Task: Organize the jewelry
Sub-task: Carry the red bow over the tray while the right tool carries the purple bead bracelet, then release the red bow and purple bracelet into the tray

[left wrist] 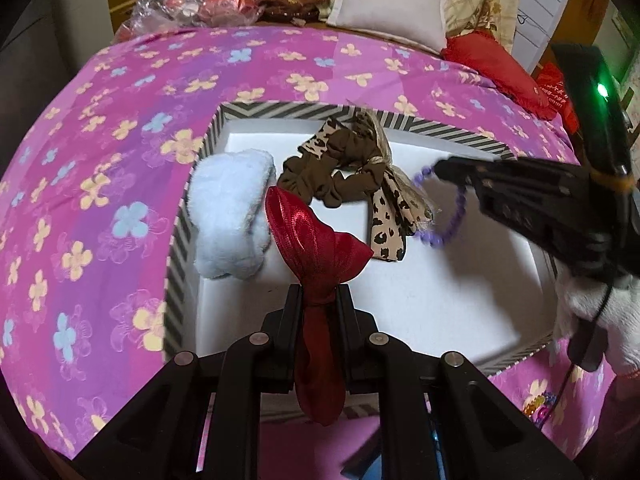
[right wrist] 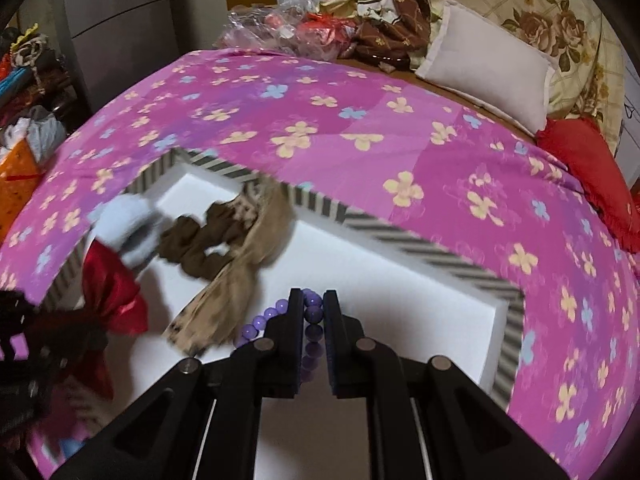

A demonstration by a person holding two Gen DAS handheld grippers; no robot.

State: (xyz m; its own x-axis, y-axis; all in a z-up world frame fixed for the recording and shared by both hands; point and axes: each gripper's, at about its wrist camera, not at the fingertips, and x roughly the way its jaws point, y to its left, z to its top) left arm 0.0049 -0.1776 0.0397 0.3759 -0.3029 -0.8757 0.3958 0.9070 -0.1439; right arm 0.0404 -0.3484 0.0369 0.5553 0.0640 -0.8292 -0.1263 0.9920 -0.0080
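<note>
A big box with a striped rim and a white inside sits on a bed with a pink flowered cover. Every place here is told from the box.

The left gripper is over the near edge of the box. Its two fingers are squeezed tight on a shiny red bow. The wide part of the bow fans out over the white floor of the box, and its tail hangs back between the fingers.

The right gripper is over the right part of the box. Its fingers are pinched on a string of purple beads, and the beads hang over the white floor.

Inside the box, by the left wall, lies a fluffy white scrunchie. Next to it, near the far wall, lies a brown scrunchie with spotted leopard ribbons.

The left wrist view shows the whole bead loop dangling from the tip of the right gripper, and the leopard spots look sharp. The right wrist view shows only a few beads between and beside its own fingers, and the ribbons are a blur. It also shows the right wall of the box, the left gripper as a dark blur at the left, and a grey pillow far past the box.
</note>
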